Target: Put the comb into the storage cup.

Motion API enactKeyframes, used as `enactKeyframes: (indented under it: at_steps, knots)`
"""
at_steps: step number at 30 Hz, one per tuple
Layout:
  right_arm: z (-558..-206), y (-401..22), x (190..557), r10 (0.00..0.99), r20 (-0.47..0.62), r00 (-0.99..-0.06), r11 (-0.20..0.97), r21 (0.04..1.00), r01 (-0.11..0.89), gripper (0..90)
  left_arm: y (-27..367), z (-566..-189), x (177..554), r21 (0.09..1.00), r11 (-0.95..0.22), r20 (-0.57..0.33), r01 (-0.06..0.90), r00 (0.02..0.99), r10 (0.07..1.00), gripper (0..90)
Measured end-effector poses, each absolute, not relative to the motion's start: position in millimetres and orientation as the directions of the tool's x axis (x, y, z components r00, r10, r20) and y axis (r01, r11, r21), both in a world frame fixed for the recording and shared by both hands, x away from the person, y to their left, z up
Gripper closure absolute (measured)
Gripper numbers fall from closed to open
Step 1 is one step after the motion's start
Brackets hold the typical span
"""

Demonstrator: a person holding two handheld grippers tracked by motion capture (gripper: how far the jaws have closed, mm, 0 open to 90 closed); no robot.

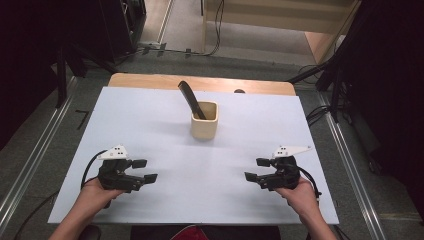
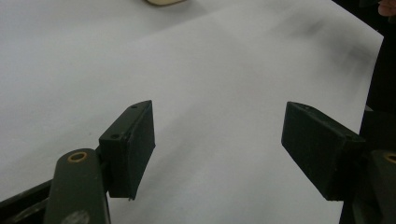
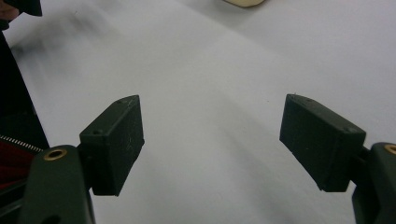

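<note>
A cream square cup stands upright at the middle of the white table sheet, with a dark flat utensil leaning out of it toward the back left. My left gripper rests near the front left, held by a hand, jaws wide apart with nothing between them. My right gripper sits near the front right, also wide open and empty, pointing inward. The left gripper and the right gripper each frame bare white sheet, with the cup's base at the top edge.
The sheet covers a wooden table whose far edge shows behind the cup. Metal rails run along both sides on the floor. Cables and dark stands lie off the far right corner.
</note>
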State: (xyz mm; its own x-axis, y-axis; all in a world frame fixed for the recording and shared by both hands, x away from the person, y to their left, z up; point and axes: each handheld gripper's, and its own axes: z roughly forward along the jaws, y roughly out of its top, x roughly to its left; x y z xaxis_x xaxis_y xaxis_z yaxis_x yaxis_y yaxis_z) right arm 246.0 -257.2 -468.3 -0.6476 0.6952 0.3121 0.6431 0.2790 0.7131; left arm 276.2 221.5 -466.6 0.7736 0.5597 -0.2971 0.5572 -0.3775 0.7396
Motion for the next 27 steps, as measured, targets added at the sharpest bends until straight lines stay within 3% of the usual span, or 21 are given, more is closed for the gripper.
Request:
enactKeyframes:
  at_steps: [27]
  knots:
    - [-475.4,-266.9,242.4,0.721,0.306,-0.621,0.265,0.708,0.655,19.7,221.4,-466.6,276.1,0.737,-0.387,-0.292,0.554,0.777,0.557,27.2]
